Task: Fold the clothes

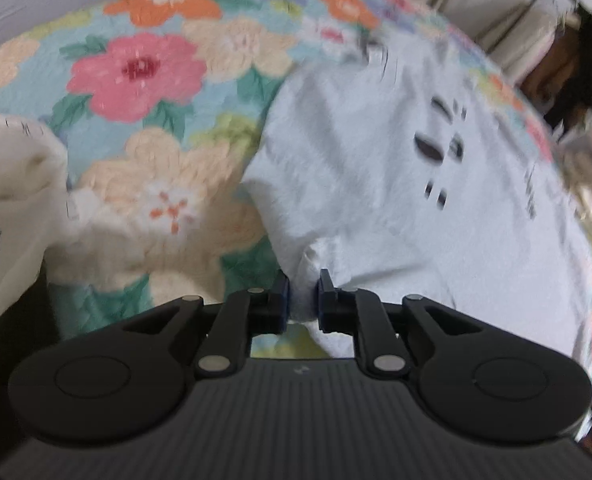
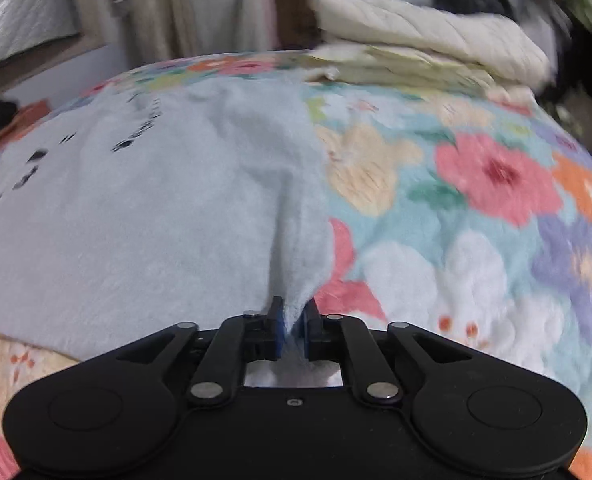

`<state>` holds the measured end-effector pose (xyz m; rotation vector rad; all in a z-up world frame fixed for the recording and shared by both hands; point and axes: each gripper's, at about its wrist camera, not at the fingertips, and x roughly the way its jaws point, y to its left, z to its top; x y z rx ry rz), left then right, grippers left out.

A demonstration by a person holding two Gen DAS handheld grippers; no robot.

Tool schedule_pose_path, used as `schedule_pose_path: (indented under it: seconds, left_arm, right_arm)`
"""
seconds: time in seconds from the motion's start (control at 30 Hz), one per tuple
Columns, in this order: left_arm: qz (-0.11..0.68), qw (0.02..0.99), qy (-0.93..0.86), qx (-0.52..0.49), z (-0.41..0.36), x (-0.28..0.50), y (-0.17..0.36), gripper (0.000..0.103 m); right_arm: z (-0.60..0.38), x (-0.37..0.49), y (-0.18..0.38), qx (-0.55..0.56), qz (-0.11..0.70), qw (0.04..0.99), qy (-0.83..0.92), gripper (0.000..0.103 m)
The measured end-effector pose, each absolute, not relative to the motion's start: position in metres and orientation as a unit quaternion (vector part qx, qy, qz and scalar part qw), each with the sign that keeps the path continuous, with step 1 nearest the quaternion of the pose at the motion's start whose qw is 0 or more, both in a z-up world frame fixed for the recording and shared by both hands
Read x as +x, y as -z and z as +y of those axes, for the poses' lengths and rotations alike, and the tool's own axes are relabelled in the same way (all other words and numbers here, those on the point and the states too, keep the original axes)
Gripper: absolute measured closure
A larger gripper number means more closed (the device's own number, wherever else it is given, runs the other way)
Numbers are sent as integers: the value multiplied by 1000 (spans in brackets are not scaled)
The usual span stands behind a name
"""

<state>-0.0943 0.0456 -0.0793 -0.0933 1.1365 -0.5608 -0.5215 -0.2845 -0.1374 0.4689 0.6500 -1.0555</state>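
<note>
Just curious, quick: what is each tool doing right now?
Left tool: closed on the pale shirt.
Right tool: closed on the same shirt.

the shirt (image 1: 395,184) lies spread on the bed (image 1: 144,80), and both claws sit at its near edge. in the left wrist view the left claw (image 1: 303,300) is at 6 o'clock with a fold of shirt between its jaws; another cloth (image 1: 12,184) lies at 9 o'clock. in the right wrist view the right claw (image 2: 294,328) is at 6 o'clock, the shirt runs toward 10 o'clock, and folded bedding (image 2: 423,48) sits on the bed at 1 o'clock.
</note>
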Motion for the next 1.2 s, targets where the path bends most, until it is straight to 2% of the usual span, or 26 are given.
schedule_pose_path:
  seconds: [0.13,0.17,0.2,0.27,0.33,0.37,0.43,0.5,0.53,0.63,0.7,0.73,0.77,0.8,0.83,0.87,0.93,0.97,1.0,1.1,1.2]
  left_arm:
    - [530,804,264,-48,50,-94,77,90]
    - [519,812,263,-45,50,-93,72,89]
    - [507,820,262,-42,50,-94,66,89]
    - [486,832,264,-40,52,-95,56,89]
    - [488,829,269,-54,55,-93,53,82]
    - [497,822,272,-65,57,-90,55,72]
    - [514,810,270,-84,59,-85,61,61]
    - [525,805,264,-87,57,-81,70,61]
    - [528,805,258,-82,55,-78,75,57]
    - [545,795,258,-68,42,-69,93,38]
    - [571,770,279,-52,30,-65,107,37]
    - [584,757,290,-48,25,-64,114,39]
    - [591,750,294,-49,21,-65,119,48]
    - [590,751,293,-45,19,-66,121,62]
    - [585,757,290,-34,19,-68,120,91]
    - [578,764,287,-32,21,-70,117,94]
    - [550,788,264,-82,40,-78,101,97]
    - [529,801,257,-110,51,-85,88,97]
    - [511,808,265,-129,61,-93,76,97]
    - [476,827,270,-129,74,-110,58,98]
    - [524,810,216,-149,84,-100,83,96]
  right_arm:
    - [-270,-517,100,177,284,779,530,73]
    - [-262,-512,87,164,271,789,527,67]
    - [-255,-505,75,153,257,803,516,55]
    - [-240,-483,56,149,239,842,460,46]
    - [-231,-451,49,171,246,883,362,44]
    - [-226,-429,51,191,264,897,297,44]
    - [-210,-384,63,228,306,908,175,44]
    - [-191,-341,75,254,340,903,67,44]
    - [-178,-321,82,259,354,898,29,44]
    - [-145,-279,90,206,373,904,-22,43]
    - [-111,-262,93,104,375,920,-53,43]
    - [-94,-255,97,57,375,923,-63,42]
    - [-78,-248,100,11,375,924,-72,40]
    - [-64,-244,104,-23,374,924,-80,36]
    - [-54,-241,109,-53,373,923,-82,35]
    - [-44,-238,114,-83,371,921,-83,35]
    - [-36,-234,120,-114,364,922,-70,43]
    - [-32,-232,123,-128,360,922,-62,66]
    - [-31,-235,120,-128,347,928,-56,84]
    - [-35,-249,107,-110,311,943,-46,91]
    - [-45,-256,112,-79,339,936,-62,93]
